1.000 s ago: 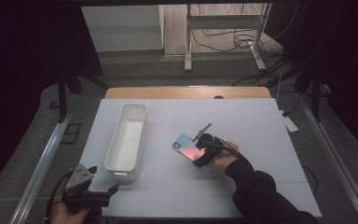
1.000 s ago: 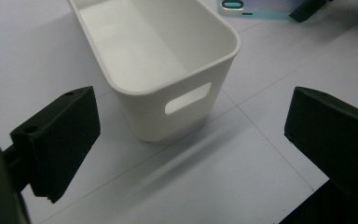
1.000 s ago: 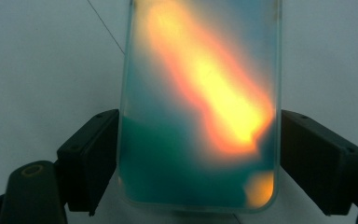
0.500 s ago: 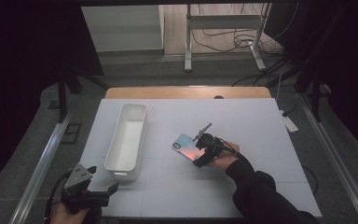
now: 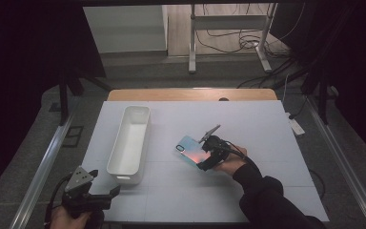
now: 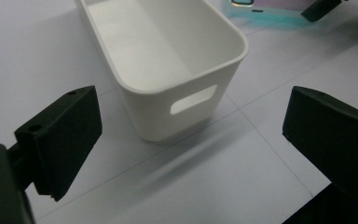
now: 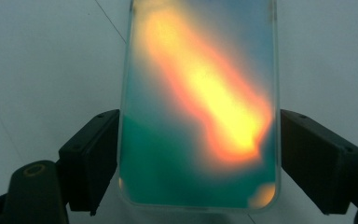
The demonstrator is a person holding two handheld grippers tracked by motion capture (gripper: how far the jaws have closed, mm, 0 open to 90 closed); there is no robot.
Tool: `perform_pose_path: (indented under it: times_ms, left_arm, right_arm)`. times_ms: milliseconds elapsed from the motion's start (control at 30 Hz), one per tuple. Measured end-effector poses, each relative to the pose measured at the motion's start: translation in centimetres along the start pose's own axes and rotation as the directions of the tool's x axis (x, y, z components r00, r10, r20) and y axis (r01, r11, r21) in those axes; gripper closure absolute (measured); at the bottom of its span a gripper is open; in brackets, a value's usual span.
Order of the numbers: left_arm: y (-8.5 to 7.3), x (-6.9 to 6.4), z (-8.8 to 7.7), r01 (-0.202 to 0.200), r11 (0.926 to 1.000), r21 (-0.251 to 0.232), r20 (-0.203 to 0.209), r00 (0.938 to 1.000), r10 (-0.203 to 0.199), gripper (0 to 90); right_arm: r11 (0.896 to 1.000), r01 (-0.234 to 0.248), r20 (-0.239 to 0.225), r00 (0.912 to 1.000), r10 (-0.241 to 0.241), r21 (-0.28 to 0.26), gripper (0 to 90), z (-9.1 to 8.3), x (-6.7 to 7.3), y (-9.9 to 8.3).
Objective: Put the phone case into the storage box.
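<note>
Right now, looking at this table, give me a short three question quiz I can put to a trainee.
1. True or false: the white bin has something lying in it.
2. What sits between the jaws of the right gripper: A a phone case, B a cable, C nothing?
3. Fill in: the left gripper is ____ and points at the bin's end wall, which has a handle slot.

Key
1. False; its inside is bare.
2. A; the iridescent phone case lies flat on the table, a jaw at each long edge.
3. Open, with nothing between its jaws.
</note>
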State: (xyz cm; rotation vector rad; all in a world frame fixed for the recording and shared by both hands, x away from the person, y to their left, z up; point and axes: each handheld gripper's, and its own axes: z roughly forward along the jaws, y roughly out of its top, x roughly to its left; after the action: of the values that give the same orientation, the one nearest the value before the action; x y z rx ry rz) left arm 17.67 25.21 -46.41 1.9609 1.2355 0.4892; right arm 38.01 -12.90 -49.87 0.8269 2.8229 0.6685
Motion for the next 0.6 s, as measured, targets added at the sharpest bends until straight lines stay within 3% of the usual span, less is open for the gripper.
perform_pose_path:
  times_ms: [233, 367, 600]
  left_arm:
    - [0.0, -0.1, 0.0, -0.003, 1.0000, -0.001, -0.011, 0.9999, 0.003, 2.1]
    - [0.1, -0.4, 0.0, -0.008, 1.0000, 0.004, -0.049, 0.9988, 0.008, 0.4]
    - [0.1, -0.5, 0.0, -0.012, 0.9997, 0.023, -0.025, 0.9996, 0.013, 0.1]
  right_arm:
    - [0.999, -0.007, -0.019, 0.9998, 0.007, -0.045, 16.6, -1.1, 0.2, -0.2]
    - [0.998, -0.003, -0.021, 0.9998, 0.002, -0.067, 16.7, -1.6, 0.3, -0.3]
    - [0.994, 0.001, -0.031, 0.9995, -0.004, -0.107, 16.7, -2.7, 0.4, -0.5]
